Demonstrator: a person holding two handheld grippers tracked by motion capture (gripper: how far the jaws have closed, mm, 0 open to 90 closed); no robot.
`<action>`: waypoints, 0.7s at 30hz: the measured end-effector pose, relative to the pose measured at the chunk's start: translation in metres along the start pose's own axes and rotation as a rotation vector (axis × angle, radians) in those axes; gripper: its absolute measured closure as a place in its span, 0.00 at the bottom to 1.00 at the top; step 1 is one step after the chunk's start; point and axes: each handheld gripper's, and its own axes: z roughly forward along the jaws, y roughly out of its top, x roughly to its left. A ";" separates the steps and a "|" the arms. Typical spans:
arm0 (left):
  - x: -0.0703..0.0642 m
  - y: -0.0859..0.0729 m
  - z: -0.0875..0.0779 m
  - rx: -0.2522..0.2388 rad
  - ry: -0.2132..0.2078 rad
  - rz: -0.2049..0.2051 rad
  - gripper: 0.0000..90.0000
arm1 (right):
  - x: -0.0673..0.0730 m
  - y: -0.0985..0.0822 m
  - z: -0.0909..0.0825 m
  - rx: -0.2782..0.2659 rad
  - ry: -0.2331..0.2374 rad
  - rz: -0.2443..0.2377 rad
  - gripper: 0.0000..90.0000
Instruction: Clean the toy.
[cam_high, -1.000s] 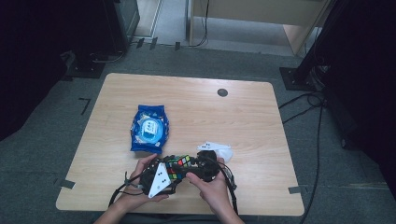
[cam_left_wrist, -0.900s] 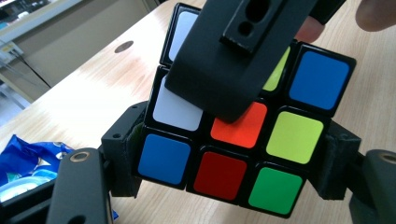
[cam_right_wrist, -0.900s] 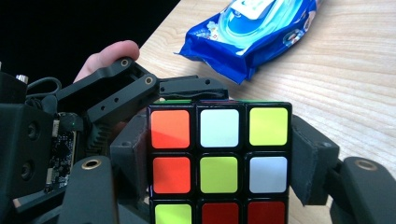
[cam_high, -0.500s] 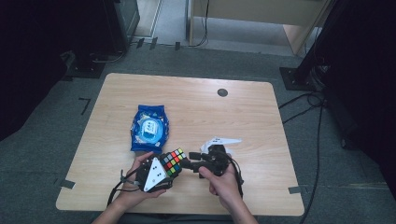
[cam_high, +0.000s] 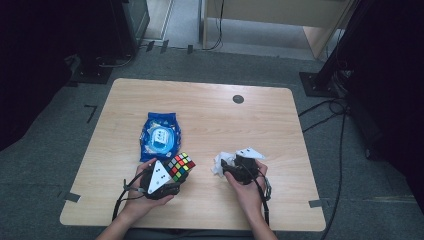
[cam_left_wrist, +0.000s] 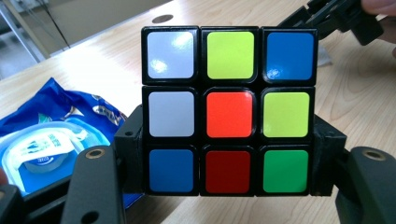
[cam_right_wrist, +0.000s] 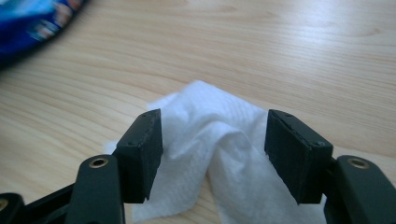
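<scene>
Black jaws of L gripper (cam_left_wrist: 229, 163) clamp a puzzle cube (cam_left_wrist: 229, 109) at both sides of its lower rows; cube stands above the table, face toward the camera. High view: L gripper (cam_high: 172, 179) w/ cube (cam_high: 181, 166) sits near the front edge, left of centre. R gripper (cam_right_wrist: 214, 154) has jaws apart, astride a crumpled white tissue (cam_right_wrist: 219, 135) lying on the wood table (cam_right_wrist: 280, 56); pads not seen touching it. High view: R gripper (cam_high: 229, 169) just beside tissue (cam_high: 220, 162), right of centre. Blue wipes packet (cam_high: 159, 136) lies behind the cube, near it. Far half and right side of table (cam_high: 210, 100) bare except a dark round grommet (cam_high: 238, 99) near the back edge. Packet cut off at the frame edge in both gripper views; its print unreadable. Cube's underside and rear faces hidden.
</scene>
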 end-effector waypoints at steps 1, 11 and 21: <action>0.000 0.000 0.000 0.000 0.000 0.000 0.38 | 0.002 -0.001 0.003 0.014 -0.034 -0.007 0.44; -0.005 0.002 -0.003 -0.020 -0.046 0.000 0.38 | -0.005 -0.010 0.001 0.034 -0.011 -0.070 0.96; -0.015 0.003 0.000 -0.019 -0.101 0.017 0.38 | 0.060 0.011 -0.050 -0.238 0.466 -0.200 0.97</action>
